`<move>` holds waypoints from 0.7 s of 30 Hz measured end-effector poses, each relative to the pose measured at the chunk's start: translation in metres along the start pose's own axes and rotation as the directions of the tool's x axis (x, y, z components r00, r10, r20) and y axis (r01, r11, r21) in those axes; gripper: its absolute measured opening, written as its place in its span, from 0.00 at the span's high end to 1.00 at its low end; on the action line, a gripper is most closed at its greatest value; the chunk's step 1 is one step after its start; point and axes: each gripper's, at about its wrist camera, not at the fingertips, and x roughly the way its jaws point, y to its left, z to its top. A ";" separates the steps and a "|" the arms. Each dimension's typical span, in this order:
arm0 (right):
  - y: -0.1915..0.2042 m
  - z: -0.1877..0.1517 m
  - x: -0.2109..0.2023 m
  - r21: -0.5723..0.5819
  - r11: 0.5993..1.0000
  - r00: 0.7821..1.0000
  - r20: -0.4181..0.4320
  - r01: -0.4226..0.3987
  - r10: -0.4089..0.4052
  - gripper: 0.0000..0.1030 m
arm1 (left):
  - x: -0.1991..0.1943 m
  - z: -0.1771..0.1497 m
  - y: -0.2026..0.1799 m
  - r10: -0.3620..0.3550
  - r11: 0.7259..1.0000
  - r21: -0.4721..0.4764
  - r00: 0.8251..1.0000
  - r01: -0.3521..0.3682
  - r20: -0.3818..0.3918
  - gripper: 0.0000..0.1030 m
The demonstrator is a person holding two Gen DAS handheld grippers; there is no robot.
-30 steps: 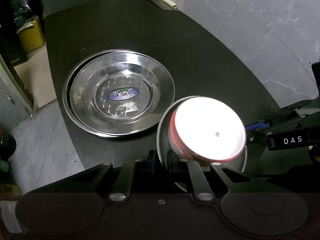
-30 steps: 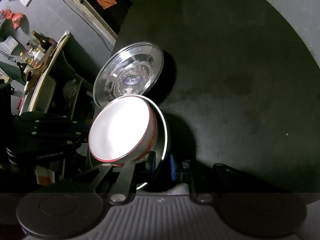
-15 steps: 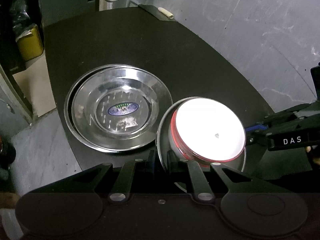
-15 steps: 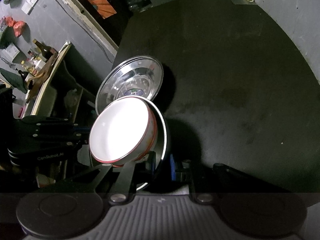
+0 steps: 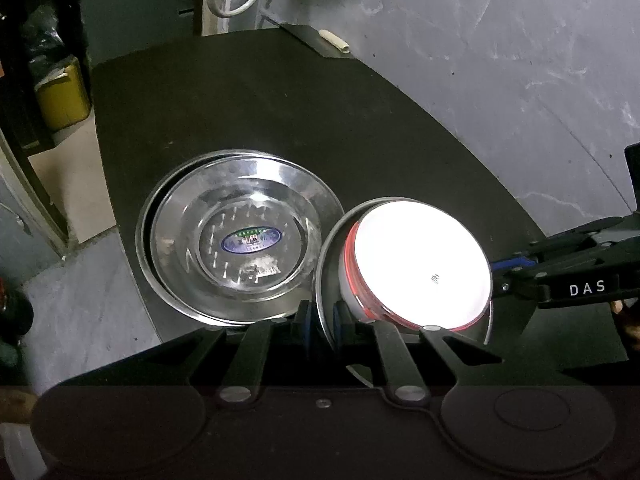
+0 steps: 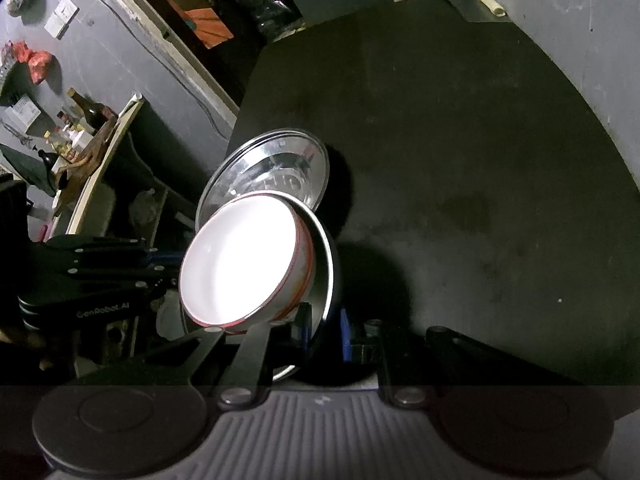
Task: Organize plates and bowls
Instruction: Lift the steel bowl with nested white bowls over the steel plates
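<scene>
The left tongs [image 5: 320, 326] are clenching on the near rim of a steel plate [image 5: 326, 264], with one blue pad on each side of the thin metal edge. The right tongs [image 6: 325, 332] are clenching on the opposite rim of the same plate, as the right wrist view is showing, so the plate is hanging between both tongs above the dark surface [image 5: 248, 120]. A white bowl with a red band [image 5: 420, 264] is sitting inside this plate. Its inside is shining very bright under the light, so I cannot tell if something is in it. In the right wrist view the bowl [image 6: 244, 260] and the plate [image 6: 324, 256] are looking tilted toward the left side of the picture, and their shadow is falling on the surface [image 6: 460, 140] to the right. Just beside the held plate, on the left in the left wrist view, a stack of steel plates [image 5: 240, 240] is resting flat on the surface near its edge. The upper plate of this stack is carrying an oval blue label [image 5: 250, 239] in the middle, and the rim of the lower one is showing on the left. The held plate is overlapping the right edge of the stack in the picture, but I cannot tell if they are touching. At the far corner of the surface a small pale stick-like thing [image 5: 334, 40] is lying, well apart from the dishes.
</scene>
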 end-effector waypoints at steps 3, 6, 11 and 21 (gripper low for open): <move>0.001 0.002 -0.001 -0.004 1.000 1.000 0.003 0.001 -0.001 0.84 | -0.003 -0.001 0.000 0.002 1.000 -0.005 1.000 -0.002 0.007 0.90; 0.003 0.004 -0.001 -0.014 1.000 1.000 0.002 0.003 -0.002 0.84 | -0.005 0.000 0.002 0.005 1.000 -0.014 1.000 -0.005 0.016 0.91; 0.006 0.006 -0.001 -0.041 0.999 1.000 -0.005 0.005 -0.005 0.83 | -0.007 0.004 0.005 0.016 1.000 -0.025 1.000 -0.016 0.025 0.93; 0.009 0.016 -0.002 -0.060 0.998 1.000 0.005 -0.003 0.004 0.83 | -0.008 0.010 0.010 0.036 0.998 -0.059 0.998 -0.033 0.047 0.93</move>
